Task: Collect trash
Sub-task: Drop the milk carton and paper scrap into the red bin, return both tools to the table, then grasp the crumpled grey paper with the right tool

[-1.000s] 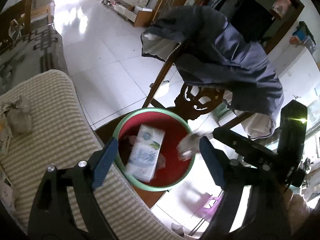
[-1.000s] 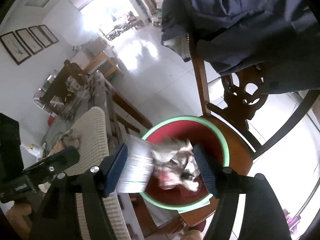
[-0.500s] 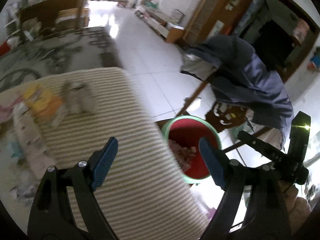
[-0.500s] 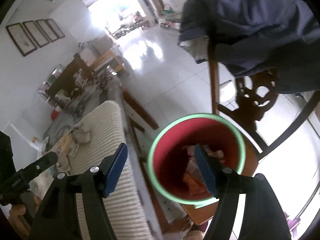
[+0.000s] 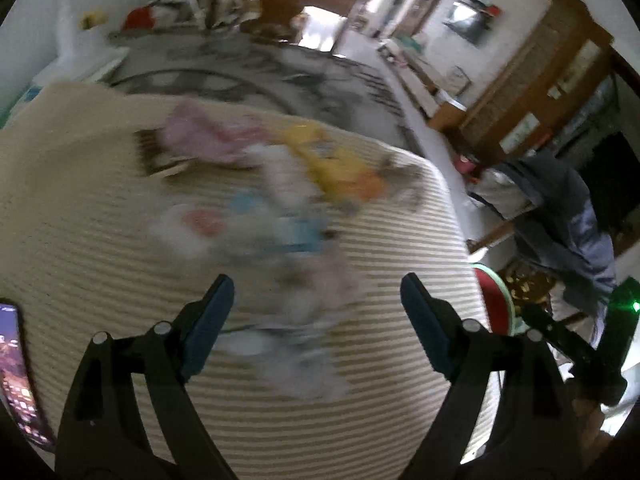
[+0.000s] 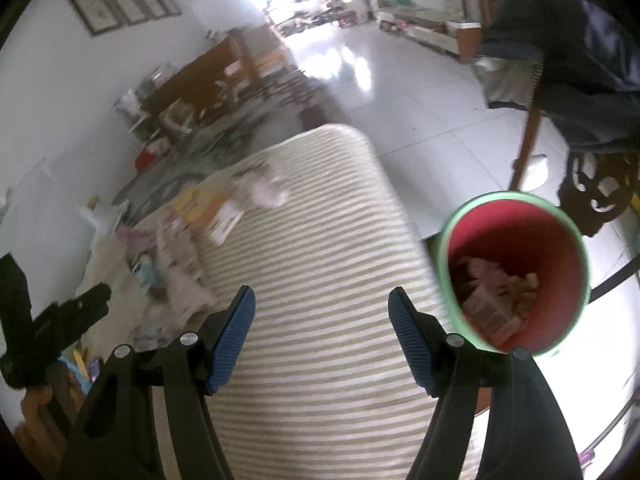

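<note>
Nearest the left wrist camera, the left gripper (image 5: 316, 316) hangs over the striped cloth (image 5: 360, 420) with its fingers spread wide and nothing between them. Just ahead lies the trash pile (image 5: 280, 216), a motion-blurred jumble of pale, pink, blue and yellow wrappers; single pieces cannot be told apart. The step in hand looks like fetching the next piece. It would go best if the person lets the view settle, picks one scrap at the near edge of the pile, straddles it with both fingers and closes low against the cloth, so only that piece lifts.

The right gripper (image 6: 322, 332) also has its fingers spread and holds nothing above bare cloth, with the pile off to its left. The bin (image 6: 516, 272), red inside with a green rim, stands beside the table's edge to its right and already holds some crumpled litter. Beyond it, a dark jacket (image 6: 580, 60) drapes over a wooden chair.
</note>
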Action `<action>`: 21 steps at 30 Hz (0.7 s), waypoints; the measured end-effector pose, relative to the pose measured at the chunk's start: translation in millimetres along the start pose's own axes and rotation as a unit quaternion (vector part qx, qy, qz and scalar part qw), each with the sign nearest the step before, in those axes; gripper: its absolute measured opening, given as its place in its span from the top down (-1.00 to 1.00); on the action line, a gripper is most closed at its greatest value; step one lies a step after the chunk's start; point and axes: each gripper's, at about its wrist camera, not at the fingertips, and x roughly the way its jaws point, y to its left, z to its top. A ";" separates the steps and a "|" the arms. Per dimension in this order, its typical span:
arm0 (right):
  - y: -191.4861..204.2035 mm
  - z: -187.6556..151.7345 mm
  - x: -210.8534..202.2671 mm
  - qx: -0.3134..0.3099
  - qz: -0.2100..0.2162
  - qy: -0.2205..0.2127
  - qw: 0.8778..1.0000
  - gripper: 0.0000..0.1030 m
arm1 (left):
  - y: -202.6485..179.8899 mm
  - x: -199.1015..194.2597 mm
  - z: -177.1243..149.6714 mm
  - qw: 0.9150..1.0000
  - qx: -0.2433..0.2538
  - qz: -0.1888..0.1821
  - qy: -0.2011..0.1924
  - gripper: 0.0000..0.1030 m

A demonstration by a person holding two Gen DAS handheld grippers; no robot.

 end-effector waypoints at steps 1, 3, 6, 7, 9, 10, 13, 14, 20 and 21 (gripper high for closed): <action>9.2 -4.0 3.0 -0.002 0.003 0.003 1.000 -0.31 | 11.2 -1.5 0.4 1.000 -0.002 0.005 0.002 -0.60; 31.5 -12.8 12.2 -0.003 0.014 0.013 1.000 -0.31 | 33.6 -6.1 1.4 1.000 -0.005 0.012 0.005 -0.60; 64.6 -24.6 27.2 -0.022 0.030 0.032 0.999 -0.31 | 55.2 -12.5 1.4 1.000 -0.007 0.013 0.008 -0.60; 75.9 -28.1 34.1 -0.032 0.036 0.041 0.998 -0.31 | 59.8 -14.4 1.1 1.000 -0.006 0.013 0.008 -0.60; 97.2 -34.7 50.9 -0.045 0.050 0.066 0.995 -0.31 | 70.0 -18.2 1.2 1.000 -0.002 0.014 0.008 -0.60; 106.1 -37.8 59.2 -0.048 0.059 0.079 0.994 -0.32 | 74.6 -19.5 1.3 1.000 -0.001 0.013 0.008 -0.60; 128.6 -46.1 80.5 -0.053 0.077 0.107 0.990 -0.32 | 85.7 -23.8 1.1 1.000 0.000 0.013 0.008 -0.60; 134.7 -48.0 87.1 -0.055 0.080 0.115 0.989 -0.32 | 89.5 -24.6 1.4 1.000 -0.001 0.013 0.008 -0.60; 153.1 -55.1 109.3 -0.059 0.080 0.128 0.987 -0.31 | 108.4 -28.2 1.4 1.000 -0.013 0.016 0.008 -0.60; 153.3 -55.2 112.7 -0.057 0.079 0.132 0.986 -0.23 | 110.4 -28.9 1.5 1.000 -0.013 0.015 0.008 -0.60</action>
